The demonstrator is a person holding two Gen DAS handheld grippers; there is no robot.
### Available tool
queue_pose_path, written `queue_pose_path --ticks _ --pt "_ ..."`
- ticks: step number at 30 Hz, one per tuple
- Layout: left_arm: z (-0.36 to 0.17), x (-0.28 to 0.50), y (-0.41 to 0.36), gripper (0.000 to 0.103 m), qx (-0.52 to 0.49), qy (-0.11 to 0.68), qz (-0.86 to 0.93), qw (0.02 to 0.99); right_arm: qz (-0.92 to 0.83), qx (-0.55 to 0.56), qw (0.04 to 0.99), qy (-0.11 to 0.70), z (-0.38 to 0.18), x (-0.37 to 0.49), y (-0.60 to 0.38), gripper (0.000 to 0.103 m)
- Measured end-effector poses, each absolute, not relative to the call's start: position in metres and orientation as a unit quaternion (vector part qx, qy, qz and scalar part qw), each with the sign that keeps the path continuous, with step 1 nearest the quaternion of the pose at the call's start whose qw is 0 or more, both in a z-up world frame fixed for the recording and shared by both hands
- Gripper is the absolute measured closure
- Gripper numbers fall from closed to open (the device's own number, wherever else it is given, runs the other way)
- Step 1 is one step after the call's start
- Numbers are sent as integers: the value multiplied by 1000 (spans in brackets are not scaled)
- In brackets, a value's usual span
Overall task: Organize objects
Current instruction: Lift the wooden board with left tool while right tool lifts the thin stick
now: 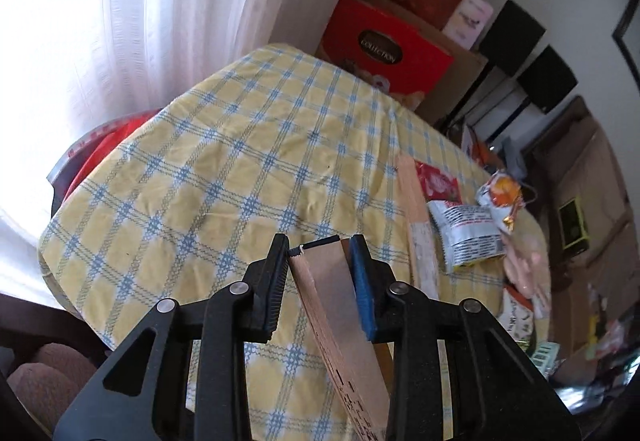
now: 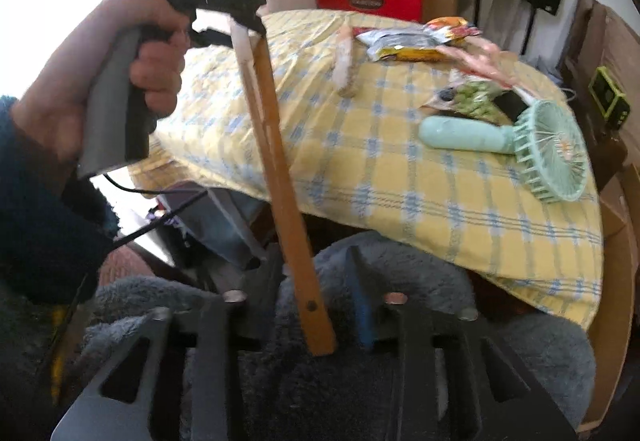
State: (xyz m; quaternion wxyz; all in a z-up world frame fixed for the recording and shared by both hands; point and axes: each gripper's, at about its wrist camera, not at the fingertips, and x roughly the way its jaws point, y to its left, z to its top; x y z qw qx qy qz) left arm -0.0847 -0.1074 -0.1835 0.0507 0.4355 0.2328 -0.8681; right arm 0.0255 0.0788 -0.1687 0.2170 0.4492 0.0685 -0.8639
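Left gripper (image 1: 319,243) is clamping a long flat wooden stick (image 1: 338,305), likely a folded fan or ruler, can't tell which. Its top end is sitting between the pads; the lower part is running down out of the left wrist view, cut off at the bottom edge. Dark markings near that edge are unreadable.

From the right wrist view the same stick (image 2: 276,145) is hanging tilted from the left gripper (image 2: 244,21), held up in a hand (image 2: 100,81) with a dark fuzzy sleeve. The stick's lower end is showing in front of the right gripper (image 2: 320,261), between its fingers. The right gripper's jaws are dark and blurred here, so contact with the stick isn't readable; they're standing nearly together.

The bench (image 1: 224,169) is wearing a yellow and blue checked cloth. On its far right side: a second pale wooden strip (image 1: 416,209), a silver snack packet (image 1: 468,233), a red packet (image 1: 438,181) partly hidden behind it, and an orange-printed packet (image 1: 502,197). Everything beyond is smeared by motion blur.

A mint green handheld fan (image 2: 520,145) is lying on the bench near the right edge, with a green-print packet (image 2: 476,97) just behind it, partly covered. Red boxes (image 1: 384,49) are stacking against the wall behind the bench. Grey fuzzy fabric (image 2: 400,273) is filling the foreground under the right gripper; what it belongs to is unclear.
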Motion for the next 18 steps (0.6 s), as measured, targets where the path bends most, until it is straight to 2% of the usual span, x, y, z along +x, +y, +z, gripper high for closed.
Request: queue_pose_path --ticks 5,18 --pt "-163 -77 -108 76 413 239 -878 39 -876 428 205 91 -160 33 73 87" --pt "-87 -39 -108 77 338 254 -906 -1 -902 381 184 88 -131 50 81 88"
